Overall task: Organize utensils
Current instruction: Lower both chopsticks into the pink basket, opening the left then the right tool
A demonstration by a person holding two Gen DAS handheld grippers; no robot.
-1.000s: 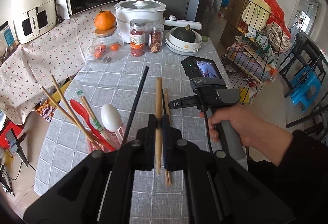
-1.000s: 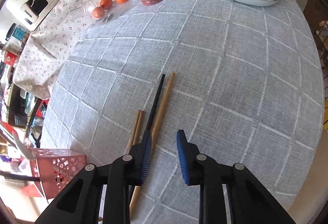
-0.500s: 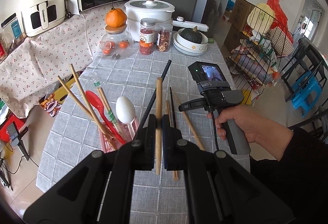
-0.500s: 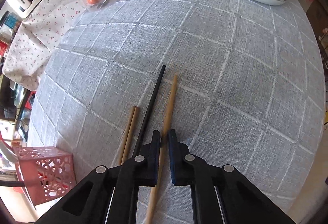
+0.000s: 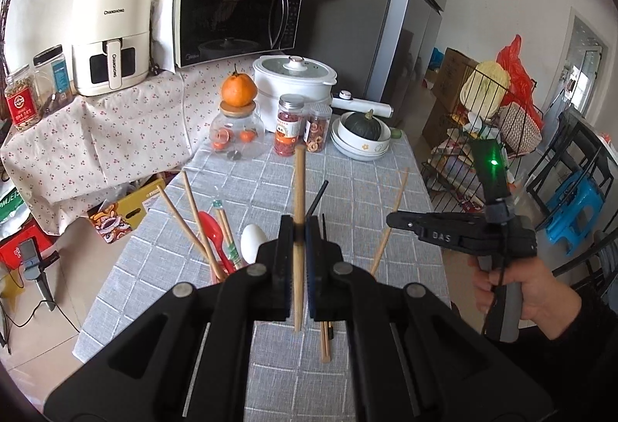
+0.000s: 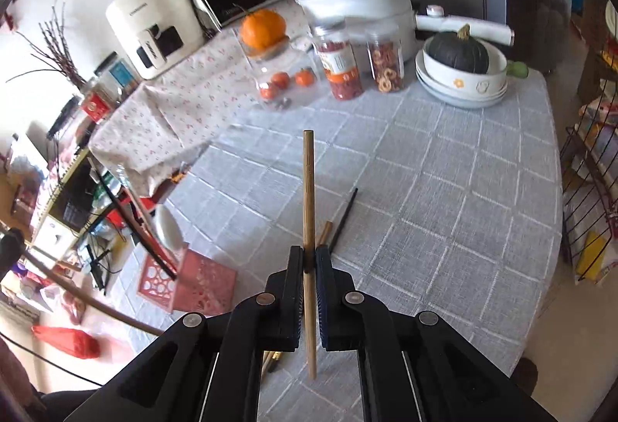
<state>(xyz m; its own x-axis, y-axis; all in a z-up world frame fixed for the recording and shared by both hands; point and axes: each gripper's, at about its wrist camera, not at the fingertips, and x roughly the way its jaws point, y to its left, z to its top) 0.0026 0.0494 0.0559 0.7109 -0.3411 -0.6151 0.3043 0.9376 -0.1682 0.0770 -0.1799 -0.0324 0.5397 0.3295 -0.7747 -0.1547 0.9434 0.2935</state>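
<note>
My left gripper point(image 5: 299, 229) is shut on a wooden chopstick point(image 5: 298, 186) that stands upright between its pads. A hand holds my right gripper point(image 5: 390, 220) off to the right. In its own view, the right gripper point(image 6: 308, 260) is shut on another wooden chopstick point(image 6: 308, 186), lifted clear of the grey checked tablecloth point(image 6: 444, 190). A black chopstick point(image 6: 343, 213) and a wooden chopstick point(image 6: 325, 231) lie on the cloth below it. The pink perforated holder point(image 6: 185, 283) stands at the left, with chopsticks point(image 5: 193, 217), a red spoon point(image 5: 210, 229) and a white spoon point(image 5: 253, 242) in it.
At the table's far end stand stacked bowls with a dark squash point(image 5: 363, 140), two food jars point(image 5: 289, 124), a glass jar topped by an orange point(image 5: 237, 128) and a white cooker point(image 5: 293, 78). A wire rack point(image 5: 483, 136) stands past the right edge.
The right gripper shut on a wooden chopstick lying on the cloth and lifted it off the table. The left gripper rose and tilted up, keeping its chopstick.
</note>
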